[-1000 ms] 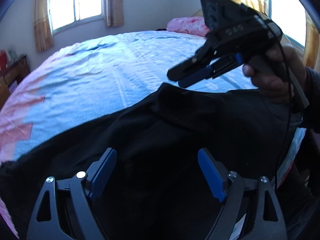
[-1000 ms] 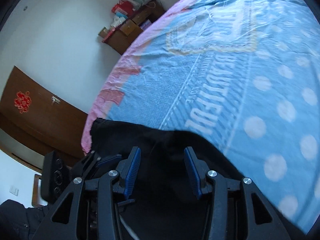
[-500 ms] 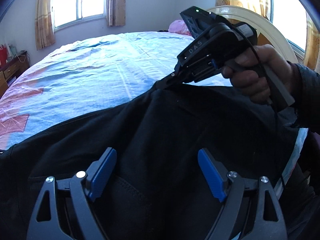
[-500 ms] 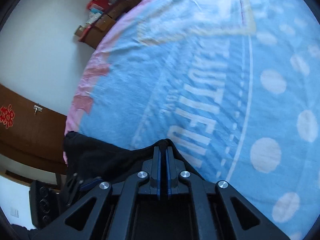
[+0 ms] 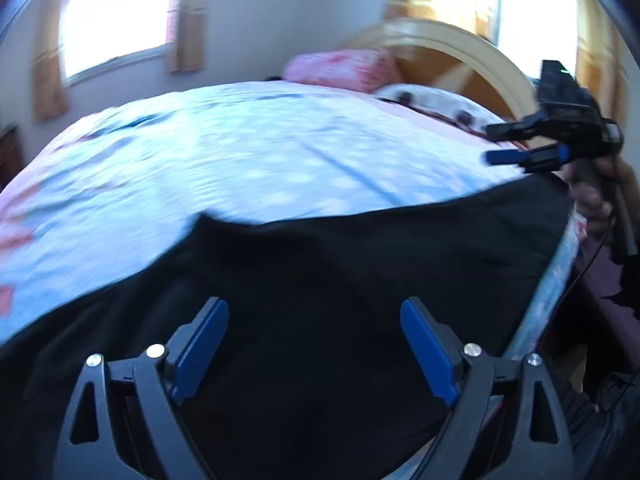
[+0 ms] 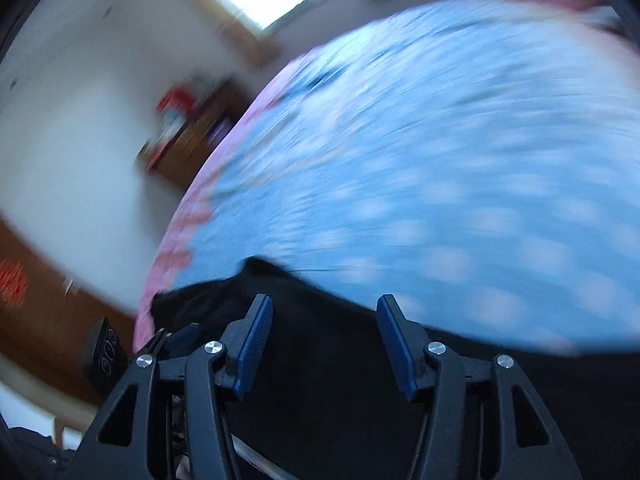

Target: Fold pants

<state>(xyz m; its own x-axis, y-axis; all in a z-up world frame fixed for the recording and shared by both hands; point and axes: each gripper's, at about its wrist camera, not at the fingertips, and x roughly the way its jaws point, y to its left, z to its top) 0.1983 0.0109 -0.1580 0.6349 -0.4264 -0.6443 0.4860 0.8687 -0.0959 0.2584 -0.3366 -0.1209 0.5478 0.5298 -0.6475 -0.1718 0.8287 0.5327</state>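
The black pants (image 5: pixel 340 280) lie spread along the near edge of the bed, and they also show in the right wrist view (image 6: pixel 320 380). My left gripper (image 5: pixel 314 348) is open and empty just above the cloth. My right gripper (image 6: pixel 324 344) is open over the pants' far edge. In the left wrist view it (image 5: pixel 490 144) hovers open at the right, above the pants' right end, held by a hand. In the right wrist view the left gripper's fingers (image 6: pixel 180 334) show at the lower left. Both views are motion-blurred.
The bed has a light blue sheet (image 5: pixel 240 160) with white dots and pink borders. A pink pillow (image 5: pixel 340 68) and a curved wooden headboard (image 5: pixel 452 52) are at the far end. A wooden cabinet (image 6: pixel 192 132) stands by the wall beyond the bed.
My right gripper was shut on the pants' edge half a second ago; it has let go, opened and swung away to the right. The pants now lie flatter. My left gripper stays open.
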